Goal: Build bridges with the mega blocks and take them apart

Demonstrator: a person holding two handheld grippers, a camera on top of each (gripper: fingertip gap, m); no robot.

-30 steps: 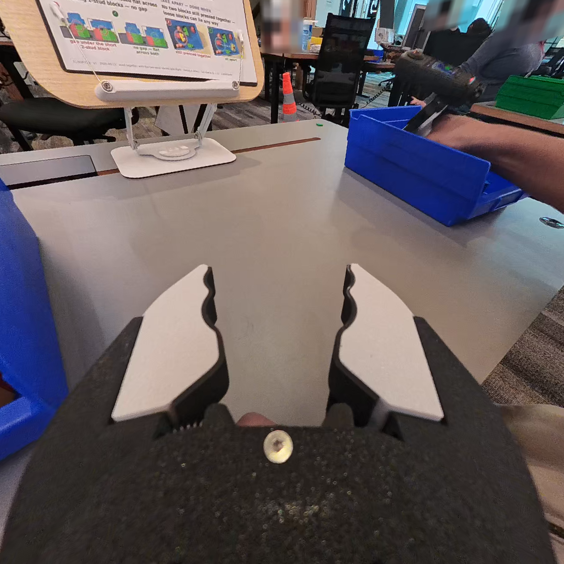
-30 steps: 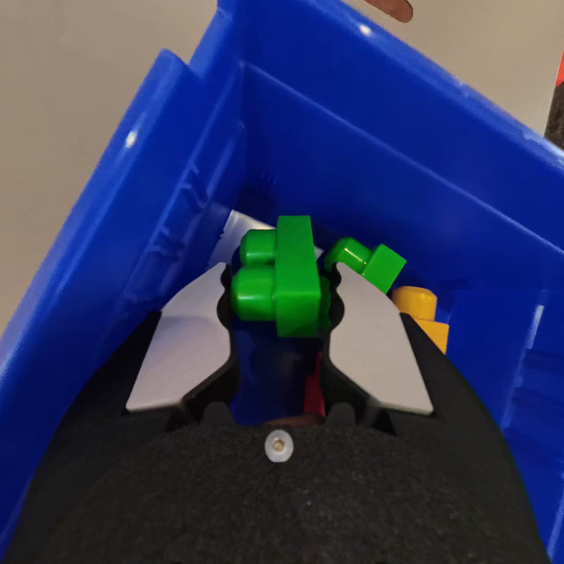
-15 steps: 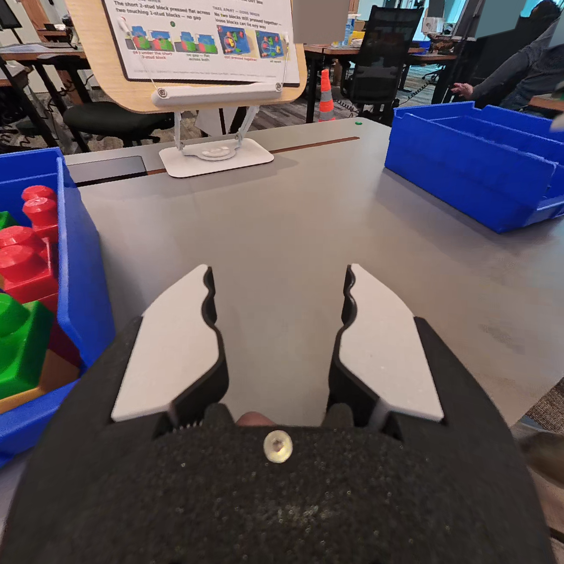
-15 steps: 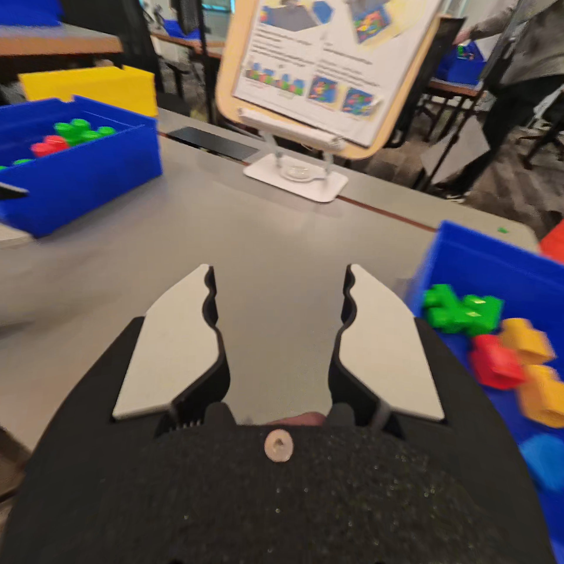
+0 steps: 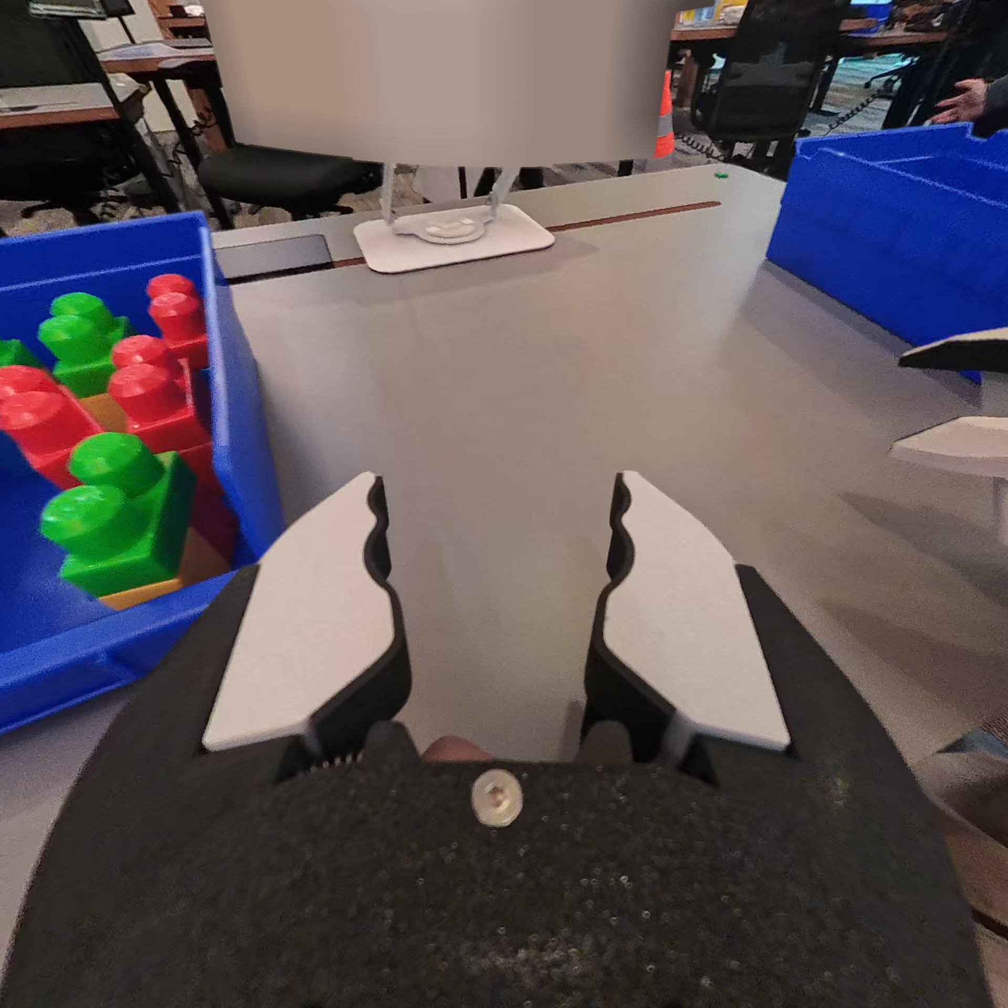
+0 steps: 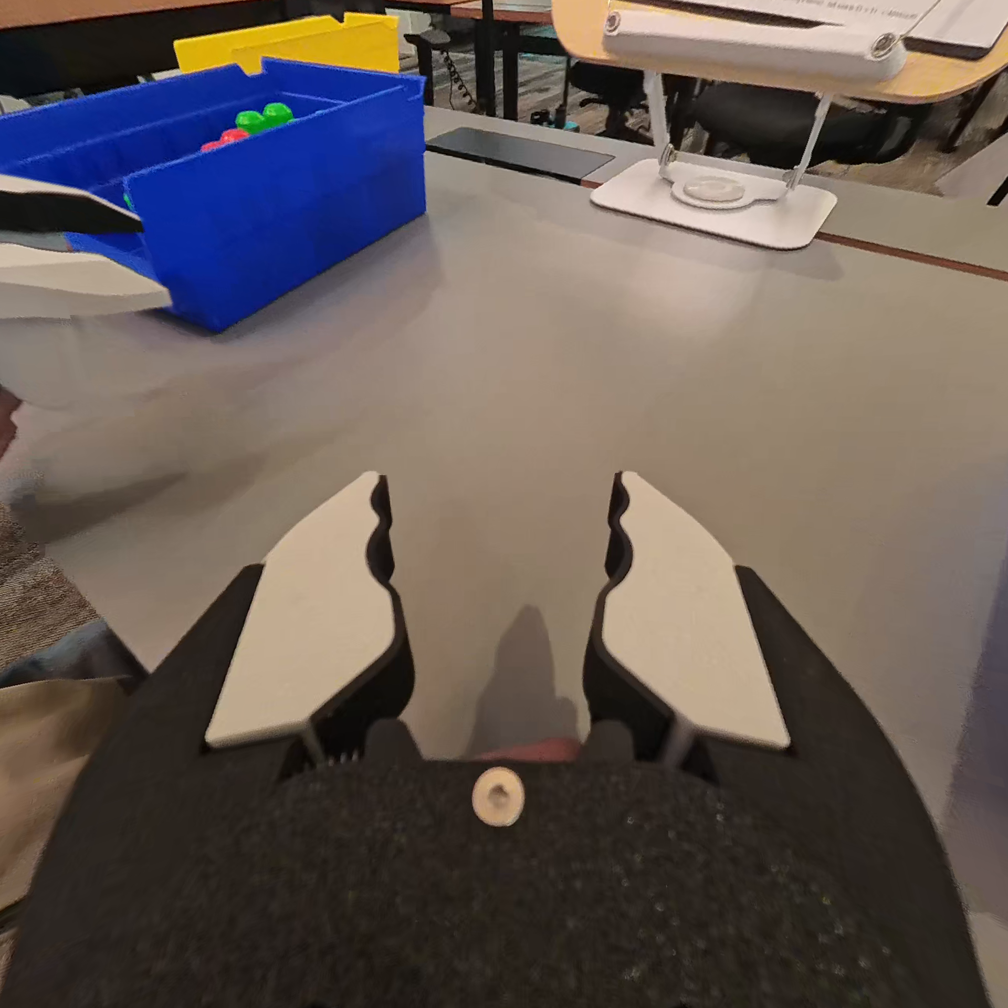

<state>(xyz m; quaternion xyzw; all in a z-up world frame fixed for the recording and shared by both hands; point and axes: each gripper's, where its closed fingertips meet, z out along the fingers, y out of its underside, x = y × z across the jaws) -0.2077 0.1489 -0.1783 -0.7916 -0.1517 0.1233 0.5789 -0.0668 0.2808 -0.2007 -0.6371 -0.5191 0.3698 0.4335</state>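
Since a second ago, right gripper (image 6: 501, 537) has left its bin; green block no longer held. Mega blocks (image 5: 117, 431) sit in blue bin (image 5: 240, 436) left of left gripper (image 5: 499, 537). Both grippers wide apart, empty, above grey table (image 5: 491, 382). Second blue bin (image 5: 894, 240) at right.

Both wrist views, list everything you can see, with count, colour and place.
Table: one, grey, bare in the middle.
Bin with blocks: one, blue, left side.
Mega blocks: several, red, green, orange, inside left bin.
Second bin: one, blue, right side; contents hidden.
Document stand: one, white base, wooden board, far edge.
Yellow bin: one, behind left bin.
Traffic cone: one, orange, background.
Left gripper: open, empty.
Right gripper: open, empty.
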